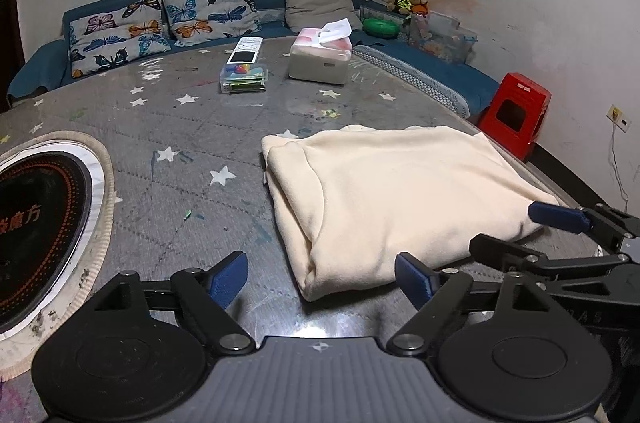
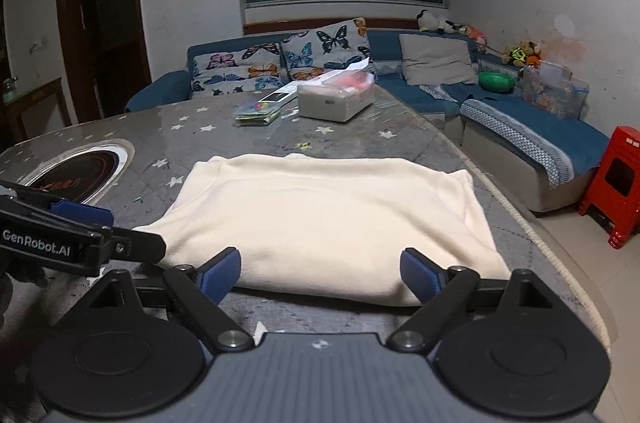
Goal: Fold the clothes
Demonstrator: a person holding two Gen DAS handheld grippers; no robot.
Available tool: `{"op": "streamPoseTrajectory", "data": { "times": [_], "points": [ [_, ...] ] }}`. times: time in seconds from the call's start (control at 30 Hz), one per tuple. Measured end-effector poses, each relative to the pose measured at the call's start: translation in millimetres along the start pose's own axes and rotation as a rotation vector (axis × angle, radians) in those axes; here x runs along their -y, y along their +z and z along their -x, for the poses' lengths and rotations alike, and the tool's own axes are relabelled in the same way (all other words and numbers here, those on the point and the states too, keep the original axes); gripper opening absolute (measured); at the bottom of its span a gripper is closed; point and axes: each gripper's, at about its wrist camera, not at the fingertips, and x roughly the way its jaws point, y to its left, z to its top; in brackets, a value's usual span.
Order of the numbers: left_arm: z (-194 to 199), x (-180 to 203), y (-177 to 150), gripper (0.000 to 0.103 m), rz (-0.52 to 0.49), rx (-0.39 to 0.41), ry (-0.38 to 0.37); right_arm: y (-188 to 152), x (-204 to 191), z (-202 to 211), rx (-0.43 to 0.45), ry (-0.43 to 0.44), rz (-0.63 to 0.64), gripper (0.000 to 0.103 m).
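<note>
The cream garment [image 2: 332,223] lies folded mid-frame; both the left gripper [image 1: 320,279] and right gripper [image 2: 320,275] are held apart, empty; edges should be kept squared.

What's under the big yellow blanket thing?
The folded cream garment lies flat on the grey star-patterned table cover. Whatever is beneath its middle, or tucked between its layers, is covered.

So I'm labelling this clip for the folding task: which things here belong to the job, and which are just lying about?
Job:
cream fleece garment, folded
left gripper, open
right gripper, open

Lying about:
white tissue box
clear plastic box of colourful bits
white remote control
red plastic stool
</note>
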Motion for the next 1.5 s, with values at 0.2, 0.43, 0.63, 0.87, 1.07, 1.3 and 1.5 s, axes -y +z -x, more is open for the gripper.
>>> {"op": "streamPoseTrajectory", "data": {
  "times": [0.2, 0.43, 0.63, 0.87, 1.07, 1.3, 1.5],
  "points": [
    [5, 2, -2, 0.089, -0.005, 0.007, -0.002, 1, 0, 7, 0.029, -0.047, -0.004, 0.103],
    [10, 3, -5, 0.093, -0.01, 0.015, -0.007, 0, -2, 12, 0.046, -0.085, -0.005, 0.103],
    [16, 4, -9, 0.096, -0.013, 0.022, -0.011, -4, -2, 19, 0.064, -0.096, -0.026, 0.103],
    [23, 9, -14, 0.102, -0.024, 0.03, -0.015, -7, -4, 25, 0.068, -0.109, -0.037, 0.103],
    [27, 11, -18, 0.103, -0.03, 0.028, -0.02, -10, -7, 29, 0.066, -0.122, -0.029, 0.103],
    [29, 12, -22, 0.103, -0.032, 0.021, -0.018, -12, -7, 31, 0.058, -0.126, -0.022, 0.103],
    [30, 14, -25, 0.103, -0.036, 0.014, -0.019, -15, -8, 31, 0.048, -0.124, -0.02, 0.103]
  ]
}}
